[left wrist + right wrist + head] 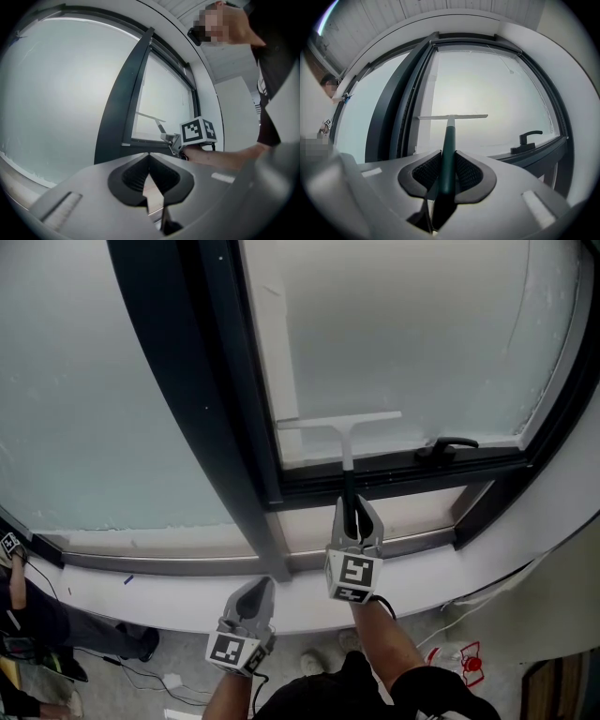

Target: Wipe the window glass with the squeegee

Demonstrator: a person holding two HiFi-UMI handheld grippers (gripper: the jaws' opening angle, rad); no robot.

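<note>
Frosted, pale window glass (403,334) sits in a dark matte frame (220,381) above a smooth white sill (141,594). Low on the pane lies the squeegee (347,432), a thin white straight blade on a slim dark-green handle. The right gripper (357,514) clamps that handle between ribbed black pads. The left gripper (255,589), near the sill, has its jaws pressed together with nothing between them.

Down on the grey floor (187,662) — a black cable (112,659) trails left, a white scrap (172,681) beside it, a red-and-white item (467,659) lies off right.
</note>
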